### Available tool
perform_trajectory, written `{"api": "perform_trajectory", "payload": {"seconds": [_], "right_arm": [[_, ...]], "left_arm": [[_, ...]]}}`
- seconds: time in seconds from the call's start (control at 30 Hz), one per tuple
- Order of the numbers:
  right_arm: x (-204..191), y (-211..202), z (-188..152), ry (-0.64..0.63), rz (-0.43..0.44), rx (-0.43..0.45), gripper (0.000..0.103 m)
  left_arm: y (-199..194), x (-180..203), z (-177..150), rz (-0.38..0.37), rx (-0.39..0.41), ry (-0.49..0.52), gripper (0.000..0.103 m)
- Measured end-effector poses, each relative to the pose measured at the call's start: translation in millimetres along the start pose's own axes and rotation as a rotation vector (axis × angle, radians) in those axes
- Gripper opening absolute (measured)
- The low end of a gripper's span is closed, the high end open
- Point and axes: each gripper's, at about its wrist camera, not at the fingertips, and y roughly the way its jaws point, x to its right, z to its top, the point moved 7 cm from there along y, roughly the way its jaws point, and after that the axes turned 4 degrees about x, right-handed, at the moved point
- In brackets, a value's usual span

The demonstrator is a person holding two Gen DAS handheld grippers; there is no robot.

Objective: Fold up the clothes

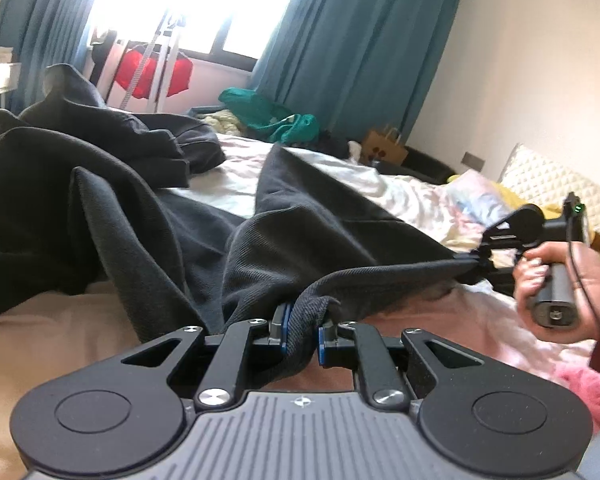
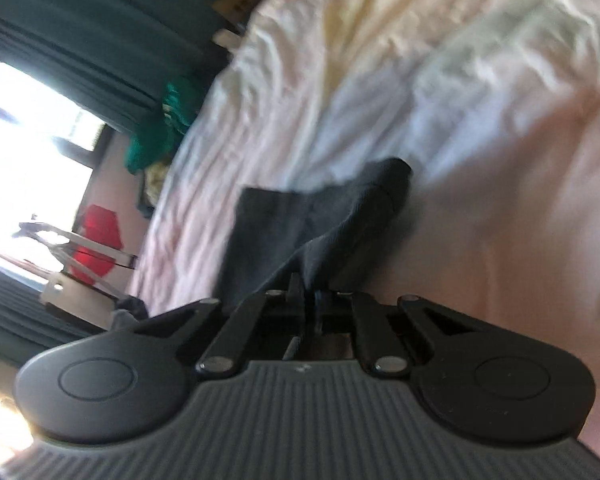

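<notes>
Nearest: left gripper (image 1: 302, 334) clamped narrow on a bunched hem of the dark grey garment (image 1: 148, 200), prob. anchoring one corner. Right gripper (image 1: 474, 261), gripped by a hand (image 1: 556, 280), pinches the adjacent edge, jaws closed on cloth; edge strung taut btwn both, likely to square it for folding. Rest of garment lies rumpled on the bed (image 1: 412, 196). Beyond: teal curtains (image 1: 360, 40).
</notes>
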Motion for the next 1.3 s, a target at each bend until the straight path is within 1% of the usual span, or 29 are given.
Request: {"api": "perform_trajectory", "payload": {"seconds": [0.13, 0.2, 0.27, 0.33, 0.37, 0.4, 0.43, 0.47, 0.5, 0.53, 0.57, 0.6, 0.63, 0.67, 0.7, 0.73, 0.8, 0.83, 0.87, 0.9, 0.93, 1.0, 1.07, 1.1, 1.17, 1.2, 1.23, 1.3], "right_arm": [[-16, -4, 25, -0.027, 0.078, 0.096, 0.007], [-17, -5, 37, -0.036, 0.094, 0.142, 0.007], [-7, -1, 47, -0.046, 0.080, 0.160, 0.007], [8, 0, 58, -0.062, 0.046, 0.182, 0.007], [16, 0, 62, -0.077, 0.024, 0.193, 0.007], [24, 0, 66, -0.085, 0.003, 0.199, 0.007], [34, 2, 69, -0.075, -0.009, 0.193, 0.007], [43, 4, 71, -0.045, -0.012, 0.183, 0.007], [52, 6, 71, -0.008, -0.014, 0.173, 0.007], [59, 7, 71, 0.022, -0.018, 0.164, 0.007], [63, 8, 71, 0.039, -0.022, 0.157, 0.007], [65, 8, 71, 0.045, -0.026, 0.152, 0.007], [66, 8, 71, 0.045, -0.029, 0.149, 0.007], [65, 7, 70, 0.031, -0.032, 0.150, 0.007], [63, 6, 70, 0.013, -0.036, 0.153, 0.007], [61, 5, 70, -0.003, -0.039, 0.156, 0.007], [60, 2, 70, -0.015, -0.040, 0.161, 0.007], [59, 1, 69, -0.018, -0.041, 0.162, 0.007], [60, 0, 69, -0.015, -0.042, 0.162, 0.007], [60, -1, 69, -0.012, -0.043, 0.162, 0.007], [61, -1, 68, -0.008, -0.043, 0.161, 0.007], [62, -1, 69, -0.003, -0.041, 0.161, 0.007], [62, 1, 69, -0.010, -0.041, 0.164, 0.007], [61, 2, 69, -0.016, -0.040, 0.167, 0.007], [59, 5, 69, -0.027, -0.034, 0.174, 0.007], [58, 6, 69, -0.031, -0.031, 0.177, 0.007], [58, 8, 69, -0.030, -0.032, 0.179, 0.007], [60, 10, 68, -0.029, -0.042, 0.176, 0.007]], "left_arm": [[2, 20, -7, -0.073, -0.013, 0.066, 0.016], [2, 31, -11, -0.104, -0.016, 0.102, 0.019], [-1, 42, -15, -0.111, -0.018, 0.142, 0.026], [-7, 50, -20, -0.119, -0.028, 0.157, 0.043], [-12, 50, -21, -0.123, -0.034, 0.154, 0.045], [-16, 51, -22, -0.127, -0.041, 0.150, 0.051], [-23, 49, -21, -0.121, -0.048, 0.128, 0.061], [-30, 43, -20, -0.103, -0.050, 0.084, 0.067], [-38, 37, -18, -0.084, -0.052, 0.038, 0.079], [-44, 24, -13, -0.064, -0.054, -0.031, 0.087], [-51, 12, -8, -0.043, -0.055, -0.100, 0.089], [-59, -10, -5, -0.005, -0.048, -0.209, 0.091], [-67, -31, -2, 0.033, -0.041, -0.318, 0.096], [-74, -53, 1, 0.071, -0.034, -0.427, 0.098], [-83, -79, -1, 0.107, -0.022, -0.557, 0.099], [-90, -107, -5, 0.144, -0.014, -0.693, 0.099], [-104, -157, -19, 0.222, 0.036, -0.946, 0.097], [-111, -182, -26, 0.260, 0.062, -1.072, 0.095], [-119, -201, -32, 0.261, 0.135, -1.184, 0.093], [-124, -216, -36, 0.248, 0.212, -1.271, 0.093], [-129, -229, -39, 0.251, 0.280, -1.341, 0.092], [-130, -246, -40, 0.281, 0.345, -1.411, 0.090], [-125, -256, -34, 0.306, 0.361, -1.399, 0.081], [-123, -258, -31, 0.313, 0.367, -1.374, 0.070], [-119, -259, -30, 0.341, 0.368, -1.340, 0.052], [-117, -260, -30, 0.356, 0.368, -1.322, 0.033], [-116, -260, -30, 0.370, 0.368, -1.305, 0.022], [-120, -256, -20, 0.396, 0.359, -1.259, 0.013]]}}
